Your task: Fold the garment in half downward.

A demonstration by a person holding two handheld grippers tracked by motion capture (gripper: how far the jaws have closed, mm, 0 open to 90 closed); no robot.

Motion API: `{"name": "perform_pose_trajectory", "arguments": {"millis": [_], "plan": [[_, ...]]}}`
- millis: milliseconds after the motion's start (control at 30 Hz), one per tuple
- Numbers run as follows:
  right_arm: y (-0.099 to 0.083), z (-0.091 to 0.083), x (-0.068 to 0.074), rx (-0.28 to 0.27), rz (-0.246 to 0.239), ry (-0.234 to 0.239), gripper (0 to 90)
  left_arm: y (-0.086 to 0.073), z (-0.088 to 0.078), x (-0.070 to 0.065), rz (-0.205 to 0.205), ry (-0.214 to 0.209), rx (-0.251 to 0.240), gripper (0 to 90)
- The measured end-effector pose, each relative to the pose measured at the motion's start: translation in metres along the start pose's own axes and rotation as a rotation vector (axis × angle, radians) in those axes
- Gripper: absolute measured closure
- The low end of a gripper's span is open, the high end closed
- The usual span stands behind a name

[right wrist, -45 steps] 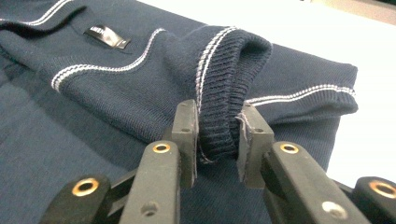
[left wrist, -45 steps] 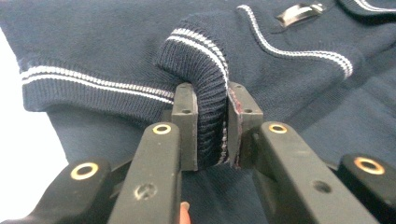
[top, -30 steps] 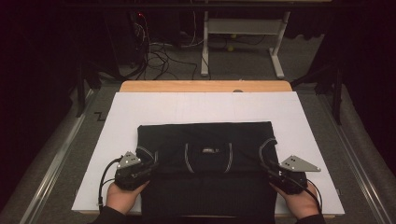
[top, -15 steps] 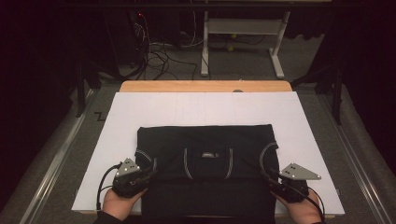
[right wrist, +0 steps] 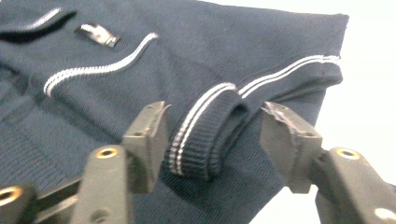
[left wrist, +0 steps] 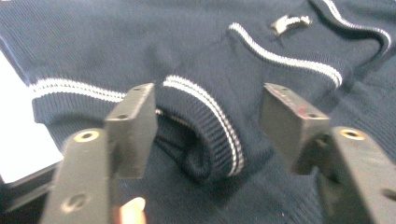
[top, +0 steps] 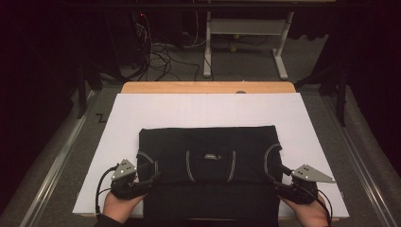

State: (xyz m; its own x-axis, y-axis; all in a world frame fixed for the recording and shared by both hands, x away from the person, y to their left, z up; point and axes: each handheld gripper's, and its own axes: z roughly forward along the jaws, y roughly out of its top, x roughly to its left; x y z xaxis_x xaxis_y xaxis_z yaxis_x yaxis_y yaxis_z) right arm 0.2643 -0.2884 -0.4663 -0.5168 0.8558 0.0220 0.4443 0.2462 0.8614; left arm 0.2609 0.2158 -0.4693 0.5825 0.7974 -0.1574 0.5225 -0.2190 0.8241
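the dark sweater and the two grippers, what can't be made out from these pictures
- Sweater, high view: its near hem is cut off by the bottom edge.
- Small label on the sweater, left gripper view: blurred, nothing legible.
- Striped cuff, right gripper view: the sleeve behind the fold is hidden by the cuff itself.
- Left gripper and right gripper: jaws just opened, cuffs between, pads apart.

A dim room: grey carpet floor (top: pixel 61 156), tangled cables (top: pixel 161 54), a white-legged desk frame (top: pixel 246 28) behind.
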Motion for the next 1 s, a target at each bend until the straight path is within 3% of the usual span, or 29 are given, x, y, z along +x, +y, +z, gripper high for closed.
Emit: {"name": "perform_pose_trajectory", "arguments": {"millis": [300,533,800,933,1000], "plan": [[0.004,0.002,0.0,-0.041,0.016,0.01,15.0,0.005,0.006,-0.004,0.018,-0.048,-0.014,12.4],[0.009,0.006,0.006,-0.06,0.012,0.011,1.1,0.01,0.012,-0.007,0.012,-0.055,-0.007,0.0],[0.018,0.014,0.016,-0.058,-0.016,0.037,0.0,0.016,0.018,-0.015,0.048,-0.076,-0.002,0.0],[0.028,0.022,0.023,-0.053,-0.035,0.056,0.0,0.031,0.021,-0.019,0.062,-0.072,-0.009,0.0],[0.033,0.028,0.026,-0.051,-0.047,0.071,0.0,0.039,0.024,-0.019,0.044,-0.082,-0.016,0.0]]}}
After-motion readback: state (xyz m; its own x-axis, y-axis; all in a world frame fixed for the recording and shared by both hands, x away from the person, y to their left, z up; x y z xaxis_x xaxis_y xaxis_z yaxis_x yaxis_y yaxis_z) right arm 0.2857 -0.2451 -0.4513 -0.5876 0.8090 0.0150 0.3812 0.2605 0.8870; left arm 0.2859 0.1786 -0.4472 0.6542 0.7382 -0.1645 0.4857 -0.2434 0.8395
